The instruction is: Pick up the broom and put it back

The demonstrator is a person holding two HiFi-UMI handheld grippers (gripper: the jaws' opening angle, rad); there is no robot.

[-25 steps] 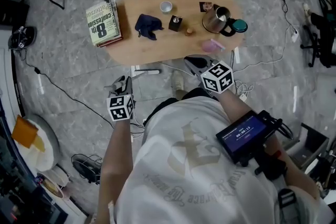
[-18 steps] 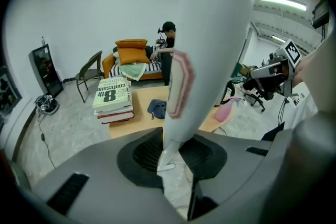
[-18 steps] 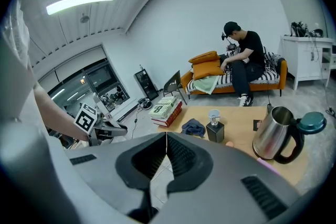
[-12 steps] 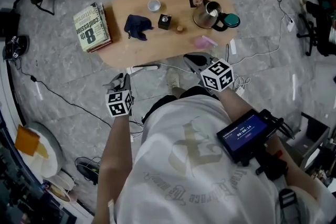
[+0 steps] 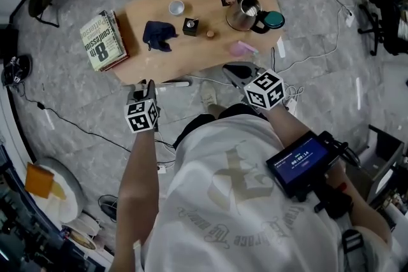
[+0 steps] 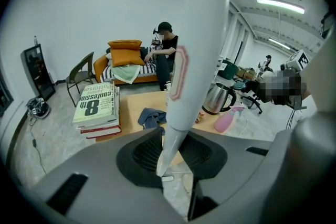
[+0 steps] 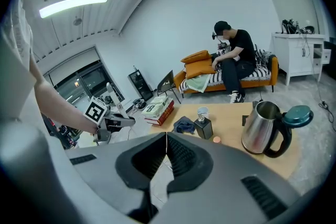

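White broom [image 6: 197,50] gripped in the left claw [image 6: 170,138], on the counter's [image 5: 191,54] near side
Its jaws are partly closed, pressing the broom from both sides; the long axis runs steeply up through them, lower end pointing at the floor by the counter's near edge. The right claw [image 7: 166,136], also short of the counter, is closed with nothing in it. The grasp looks made, so the carry back likely falls to the left claw; no storage spot shows
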